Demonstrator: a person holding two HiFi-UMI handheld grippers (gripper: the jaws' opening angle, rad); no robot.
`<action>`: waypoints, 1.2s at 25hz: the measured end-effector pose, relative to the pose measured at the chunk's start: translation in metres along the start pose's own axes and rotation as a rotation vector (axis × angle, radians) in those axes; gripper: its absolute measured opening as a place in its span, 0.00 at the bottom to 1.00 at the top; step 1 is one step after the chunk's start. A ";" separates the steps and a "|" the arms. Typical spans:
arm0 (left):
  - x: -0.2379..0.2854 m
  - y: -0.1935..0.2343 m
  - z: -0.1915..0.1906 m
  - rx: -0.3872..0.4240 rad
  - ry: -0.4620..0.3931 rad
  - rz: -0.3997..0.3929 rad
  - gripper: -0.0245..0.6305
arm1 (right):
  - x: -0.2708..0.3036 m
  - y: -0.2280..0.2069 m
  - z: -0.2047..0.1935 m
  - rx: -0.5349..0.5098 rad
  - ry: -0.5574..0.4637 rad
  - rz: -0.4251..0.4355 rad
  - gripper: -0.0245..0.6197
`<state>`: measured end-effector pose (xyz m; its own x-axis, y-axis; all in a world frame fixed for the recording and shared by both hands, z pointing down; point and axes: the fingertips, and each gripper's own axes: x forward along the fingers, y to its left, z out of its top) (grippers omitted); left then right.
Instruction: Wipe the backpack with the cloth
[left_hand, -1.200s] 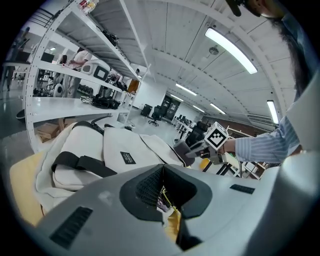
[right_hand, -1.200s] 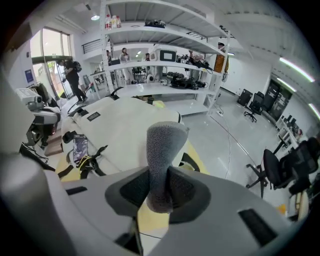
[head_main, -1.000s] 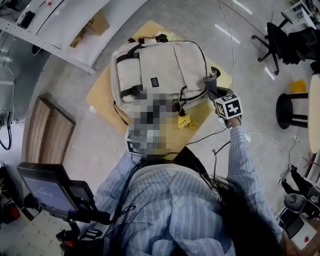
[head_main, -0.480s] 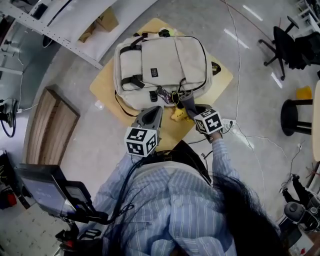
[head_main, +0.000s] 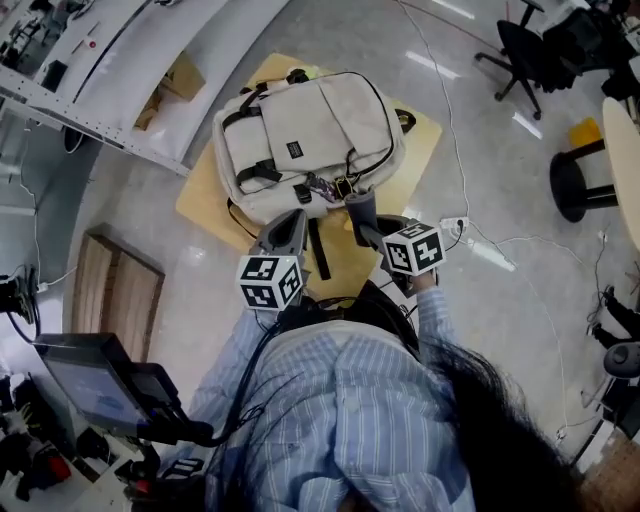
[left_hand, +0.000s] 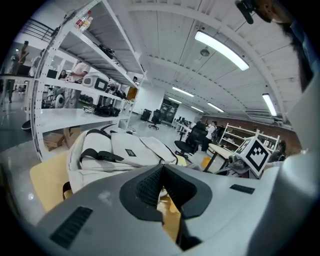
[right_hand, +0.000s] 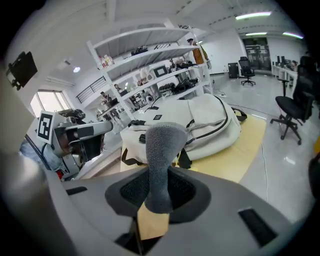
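Note:
A beige backpack (head_main: 305, 140) lies flat on a yellow board (head_main: 215, 185) on the floor. My right gripper (head_main: 368, 232) hovers just off the pack's near edge, shut on a rolled grey cloth (head_main: 358, 207) that sticks up from its jaws. In the right gripper view the cloth (right_hand: 161, 150) stands upright in front of the backpack (right_hand: 200, 122). My left gripper (head_main: 293, 220) is beside it, over the near edge of the board, jaws shut on nothing. The left gripper view shows the backpack (left_hand: 120, 150) beyond the left gripper (left_hand: 162, 167).
White shelving (head_main: 120, 60) with a cardboard box (head_main: 165, 85) under it runs along the left. A wooden panel (head_main: 115, 300) lies at the left. A cable with a power strip (head_main: 455, 225), a black stool (head_main: 580, 185) and an office chair (head_main: 530, 55) are on the right.
My right gripper with the cloth has come off the backpack's right side and drawn back to its near edge. The left gripper has come into sight beside it.

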<state>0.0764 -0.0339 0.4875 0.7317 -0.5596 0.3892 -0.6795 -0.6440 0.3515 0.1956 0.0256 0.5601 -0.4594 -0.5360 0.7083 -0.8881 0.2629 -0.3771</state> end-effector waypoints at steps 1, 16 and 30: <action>-0.006 0.000 -0.002 0.016 0.009 -0.032 0.04 | -0.001 0.010 -0.003 0.011 -0.011 -0.019 0.18; -0.128 -0.001 -0.073 0.032 0.134 -0.348 0.04 | -0.020 0.165 -0.098 0.333 -0.172 -0.136 0.18; -0.160 -0.068 -0.098 0.079 0.102 -0.346 0.04 | -0.071 0.183 -0.153 0.326 -0.229 -0.117 0.18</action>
<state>0.0001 0.1510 0.4847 0.9055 -0.2494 0.3433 -0.3838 -0.8264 0.4120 0.0633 0.2344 0.5320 -0.3078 -0.7214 0.6203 -0.8654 -0.0587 -0.4977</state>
